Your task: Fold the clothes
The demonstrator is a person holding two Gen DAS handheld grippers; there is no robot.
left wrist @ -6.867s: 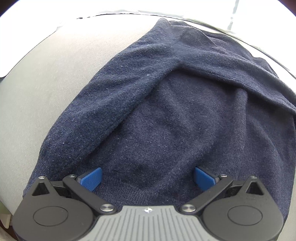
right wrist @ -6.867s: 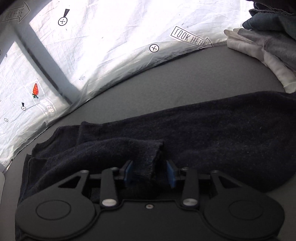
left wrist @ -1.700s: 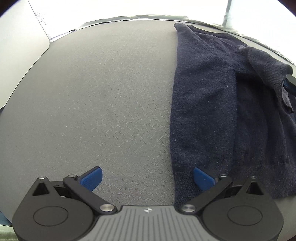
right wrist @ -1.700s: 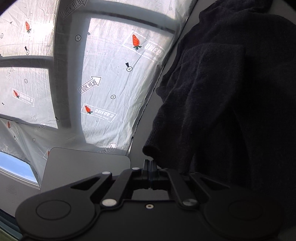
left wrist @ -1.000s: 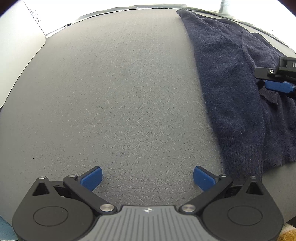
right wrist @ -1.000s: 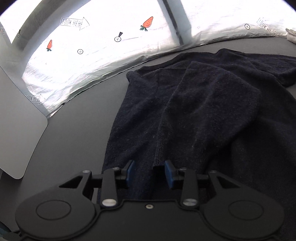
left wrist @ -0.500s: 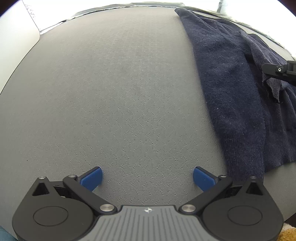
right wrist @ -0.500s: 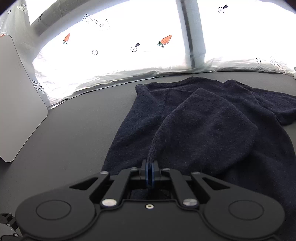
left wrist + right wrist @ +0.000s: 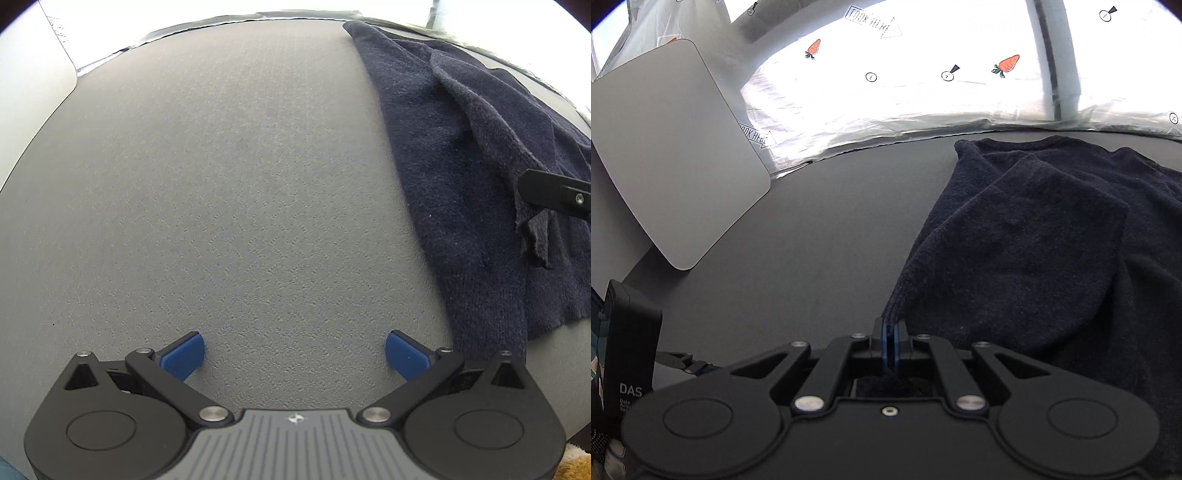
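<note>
With the right gripper (image 9: pixel 888 341) pinching the sweater (image 9: pixel 1052 251) edge and the left gripper (image 9: pixel 294 350) hovering wide and empty over bare bench (image 9: pixel 221 184) beside it, carry that edge low and straight across, so the fold lands flat.

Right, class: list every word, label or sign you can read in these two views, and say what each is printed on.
"LOOK HERE", mirrored, in an arrow outline: on the translucent plastic sheet behind the table, twice.
"DAS": on the black box at the left edge; the smaller lines under it are too blurred to read.
Carrot pictures and circled marks on the sheet carry no readable words.
Left wrist view: no readable text.
</note>
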